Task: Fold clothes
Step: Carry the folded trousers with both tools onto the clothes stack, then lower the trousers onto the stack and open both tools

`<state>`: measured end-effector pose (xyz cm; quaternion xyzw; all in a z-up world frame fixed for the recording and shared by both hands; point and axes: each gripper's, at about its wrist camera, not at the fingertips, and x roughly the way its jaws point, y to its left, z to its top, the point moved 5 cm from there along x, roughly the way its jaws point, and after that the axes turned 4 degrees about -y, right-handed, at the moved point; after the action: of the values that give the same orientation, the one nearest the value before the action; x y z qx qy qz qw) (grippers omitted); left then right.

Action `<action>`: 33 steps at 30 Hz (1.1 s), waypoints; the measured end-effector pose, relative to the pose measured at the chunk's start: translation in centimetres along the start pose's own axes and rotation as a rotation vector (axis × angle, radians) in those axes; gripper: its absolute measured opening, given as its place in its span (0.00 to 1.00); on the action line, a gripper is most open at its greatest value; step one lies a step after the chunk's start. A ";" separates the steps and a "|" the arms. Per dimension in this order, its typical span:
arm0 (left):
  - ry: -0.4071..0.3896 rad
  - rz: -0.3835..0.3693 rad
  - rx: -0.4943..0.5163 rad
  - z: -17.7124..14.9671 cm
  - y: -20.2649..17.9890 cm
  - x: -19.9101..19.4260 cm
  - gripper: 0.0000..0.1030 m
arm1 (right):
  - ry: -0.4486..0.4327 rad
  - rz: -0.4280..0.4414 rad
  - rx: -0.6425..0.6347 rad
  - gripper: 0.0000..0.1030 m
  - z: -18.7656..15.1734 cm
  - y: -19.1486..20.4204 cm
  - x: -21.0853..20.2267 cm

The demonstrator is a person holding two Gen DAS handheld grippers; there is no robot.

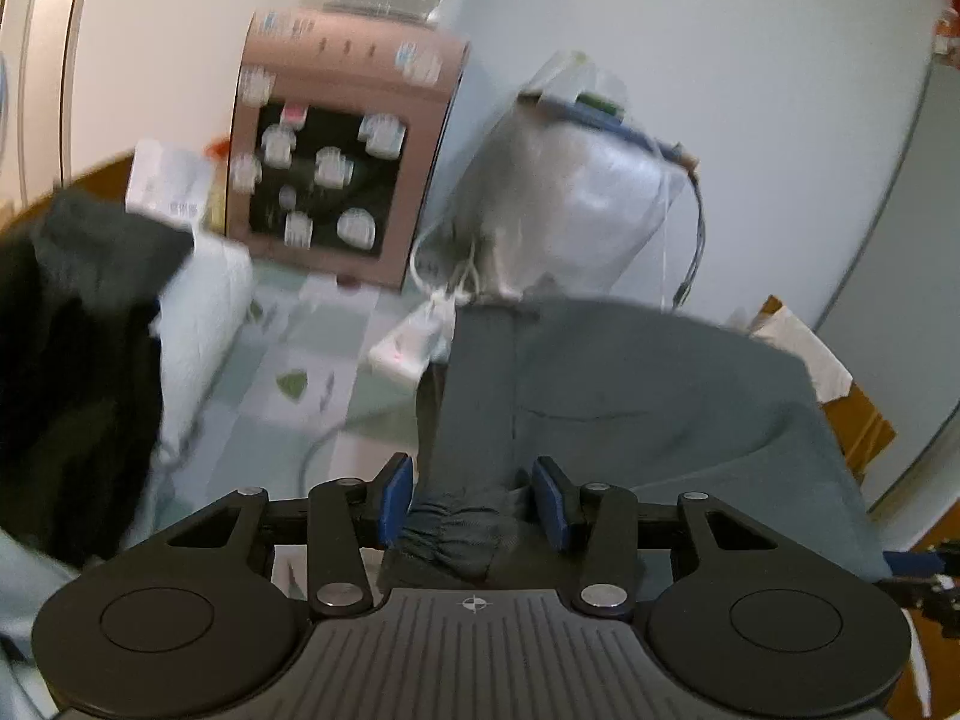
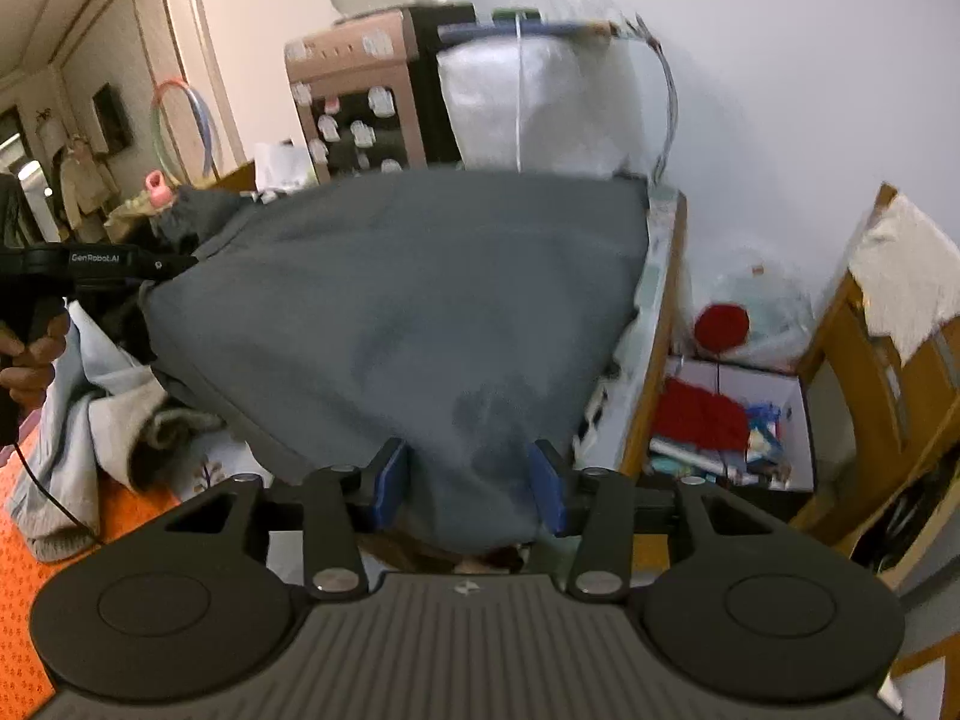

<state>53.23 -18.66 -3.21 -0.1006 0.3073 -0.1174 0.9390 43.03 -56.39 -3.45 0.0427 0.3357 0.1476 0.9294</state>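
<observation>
My left gripper (image 1: pixel 474 501) pinches the gathered cuff of the grey sweatpants (image 1: pixel 630 396); my right gripper (image 2: pixel 471 483) clamps their other end; they hang stretched before the pink water dispenser (image 2: pixel 354 96).

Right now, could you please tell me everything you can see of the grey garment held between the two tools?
The grey garment looks like soft, matte sweat fabric, with a seam and a gathered elastic cuff. It is lifted and spread, not folded. The left tool has the cuff between its blue pads; the right tool has a bunched fold between its own. Its far edge reaches the table; other clothes lie beneath its left side.
</observation>
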 end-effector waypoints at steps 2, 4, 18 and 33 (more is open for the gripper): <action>0.014 0.002 0.000 -0.6 0.3 0.2 0.48 | 0.005 -0.006 0.003 0.50 -0.5 0.1 -0.1; 0.009 -0.002 -0.014 -0.7 0.6 -0.5 0.48 | -0.001 -0.020 -0.005 0.50 -0.5 0.4 -0.6; -0.024 -0.003 0.010 0.2 -1.0 -11.6 0.78 | -0.091 -0.090 -0.004 0.60 1.6 5.7 -10.8; -0.102 -0.029 0.130 -2.1 -2.8 -26.5 1.00 | -0.180 -0.149 -0.030 1.00 -2.3 16.3 -23.8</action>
<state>30.73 -14.13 10.52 -0.0497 0.2492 -0.1455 0.9562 20.12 -48.16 12.24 0.0168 0.2510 0.0785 0.9646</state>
